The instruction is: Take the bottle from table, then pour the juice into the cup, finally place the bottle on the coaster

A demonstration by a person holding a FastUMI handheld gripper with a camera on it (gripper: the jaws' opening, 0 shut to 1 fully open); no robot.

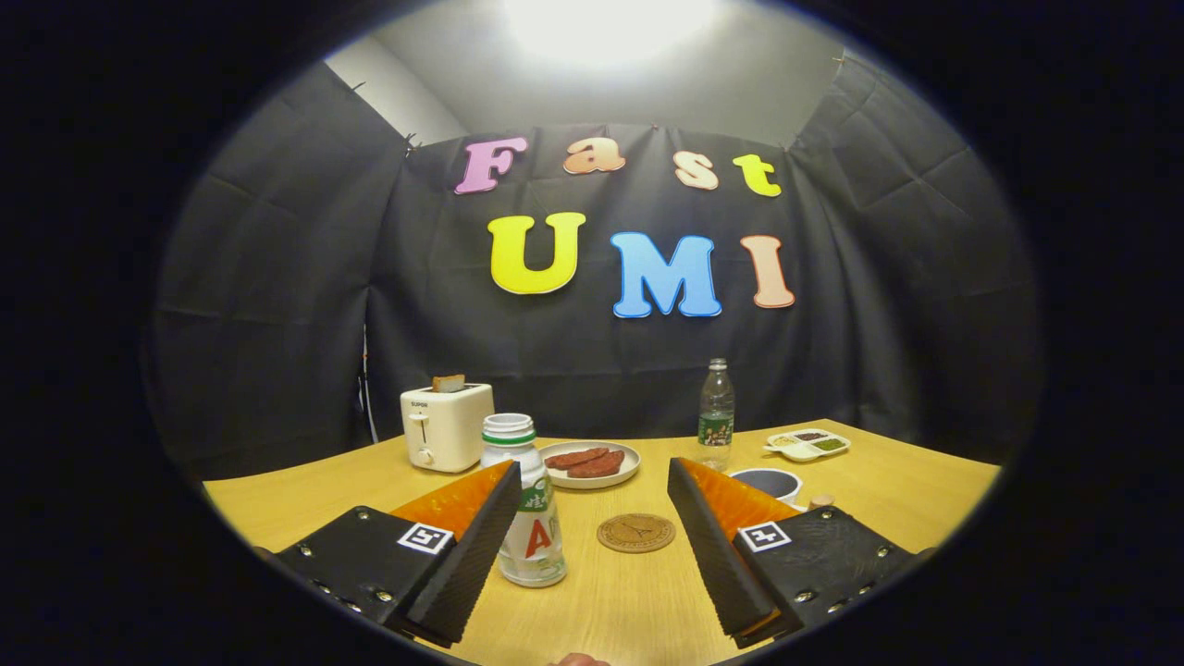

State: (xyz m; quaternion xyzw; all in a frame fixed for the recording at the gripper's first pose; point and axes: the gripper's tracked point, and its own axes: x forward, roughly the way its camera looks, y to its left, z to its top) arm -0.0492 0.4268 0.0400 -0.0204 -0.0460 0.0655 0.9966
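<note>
- While the claw [592, 546] stands wide open over the counter [888, 481] in the gripper view, it holds nothing; the juice bottle [527, 504] stands upright just against the inner face of the left finger, well off the middle of the gap and apart from the right finger.
- Because the bottle sits so close to that one finger, a straight push forward could knock it with the finger rather than bracket it, and a tall, narrow bottle of this sort looks easy to tip.
- Since its mouth appears to be open, with no cap that I can make out, a tip would likely spill juice on the counter before any pouring.
- If the claw closes from this offset, the right finger travels far and may shove the bottle sideways or twist it, giving a skewed hold that could slip during the pour.
- The cup [768, 483] is partly hidden behind the right finger, so a swing toward it risks clipping its rim.
- The coaster [635, 533] lies flat between the fingers, just right of the bottle; dragging the bottle rather than lifting it could push the coaster out of place.
- Beyond them, the plate [590, 463] of food, the toaster [447, 426], a second clear bottle [716, 414] and a small divided dish [807, 445] stand near enough that a wide tilt could brush them.
</note>
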